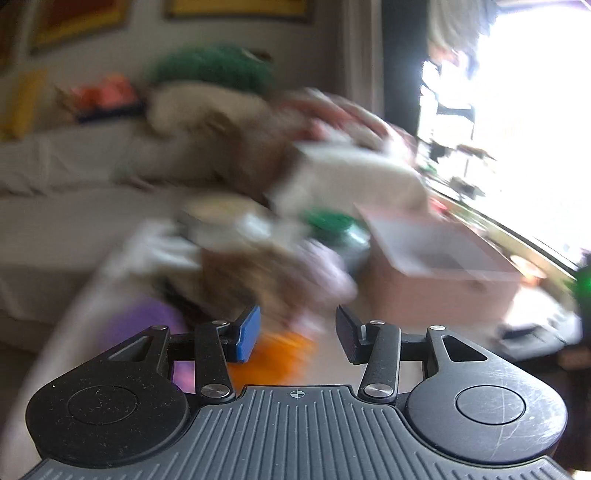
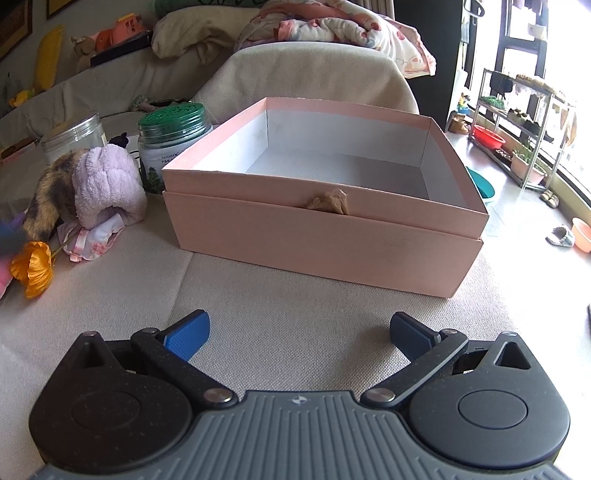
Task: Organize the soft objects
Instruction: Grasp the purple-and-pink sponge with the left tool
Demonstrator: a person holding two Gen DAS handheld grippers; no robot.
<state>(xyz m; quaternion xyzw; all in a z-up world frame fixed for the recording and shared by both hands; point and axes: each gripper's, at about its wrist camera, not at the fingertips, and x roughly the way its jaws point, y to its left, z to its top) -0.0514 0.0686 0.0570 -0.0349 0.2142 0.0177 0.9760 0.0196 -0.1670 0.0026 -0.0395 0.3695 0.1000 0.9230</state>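
Note:
A pink box [image 2: 325, 236] stands open on the beige sofa seat, its white inside bare. Left of it lie soft things: a lilac plush [image 2: 105, 184], a brown furry piece [image 2: 48, 199], a pink checked cloth [image 2: 92, 238] and an orange fabric flower [image 2: 33, 267]. My right gripper [image 2: 299, 332] is open and empty, low over the seat in front of the box. The left wrist view is blurred by motion. My left gripper [image 1: 297, 334] is open and empty, just before the furry piece [image 1: 236, 273], lilac plush [image 1: 325, 266] and orange flower [image 1: 280, 354]. The box [image 1: 439, 280] is to its right.
A green-lidded jar [image 2: 171, 140] and a clear jar [image 2: 74, 136] stand behind the soft things. Cushions and a printed blanket [image 2: 332, 26] are piled at the sofa back. At right the floor holds a shelf rack [image 2: 517, 122], basins and slippers.

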